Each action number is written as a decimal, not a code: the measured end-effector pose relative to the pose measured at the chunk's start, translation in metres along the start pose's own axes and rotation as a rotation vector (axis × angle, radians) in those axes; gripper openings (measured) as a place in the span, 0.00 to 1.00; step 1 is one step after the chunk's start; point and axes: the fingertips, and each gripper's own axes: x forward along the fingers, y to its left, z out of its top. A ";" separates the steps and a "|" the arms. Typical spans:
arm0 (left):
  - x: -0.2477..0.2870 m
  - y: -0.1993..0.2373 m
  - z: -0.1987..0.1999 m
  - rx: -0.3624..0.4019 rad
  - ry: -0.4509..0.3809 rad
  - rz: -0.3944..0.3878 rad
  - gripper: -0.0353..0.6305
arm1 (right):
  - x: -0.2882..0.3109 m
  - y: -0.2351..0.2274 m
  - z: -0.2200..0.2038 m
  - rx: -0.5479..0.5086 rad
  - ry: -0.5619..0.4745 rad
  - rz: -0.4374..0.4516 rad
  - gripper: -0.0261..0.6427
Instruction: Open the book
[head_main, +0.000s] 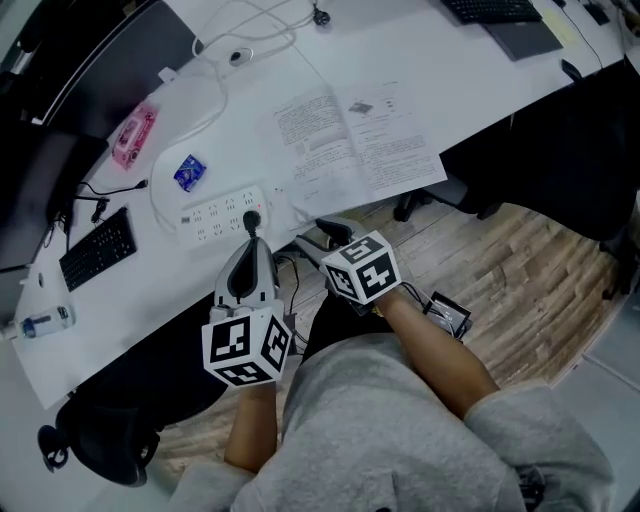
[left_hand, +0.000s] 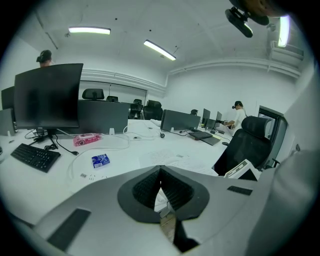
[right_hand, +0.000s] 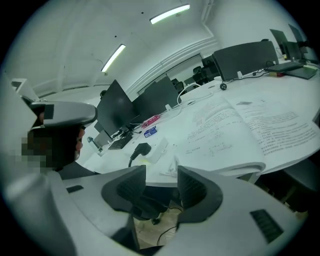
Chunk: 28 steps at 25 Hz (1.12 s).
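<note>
The book (head_main: 355, 140) lies open and flat on the white desk (head_main: 420, 60), both printed pages up, close to the desk's near edge. In the right gripper view the book (right_hand: 240, 127) spreads ahead and to the right of the jaws. My right gripper (head_main: 318, 235) hangs just off the desk edge, below the book's left page. It is open (right_hand: 161, 172), with nothing between its pads. My left gripper (head_main: 253, 228) hovers by the power strip, left of the book. Its jaws meet at the tips (left_hand: 160, 170) and hold nothing.
A white power strip (head_main: 222, 215) with a black plug sits under the left gripper's tip. A blue packet (head_main: 189, 172), a pink pack (head_main: 133, 137) and a black keyboard (head_main: 98, 249) lie further left. A black chair (head_main: 100, 440) stands below the desk, on the wooden floor (head_main: 510, 270).
</note>
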 end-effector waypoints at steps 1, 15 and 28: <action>-0.003 -0.003 0.000 0.004 -0.006 -0.003 0.06 | -0.008 0.002 0.003 -0.013 -0.014 0.002 0.34; -0.052 -0.090 0.010 0.116 -0.122 -0.120 0.06 | -0.242 -0.009 0.049 -0.309 -0.260 -0.126 0.30; -0.101 -0.152 0.001 0.190 -0.204 -0.189 0.06 | -0.441 -0.030 -0.004 -0.214 -0.522 -0.472 0.13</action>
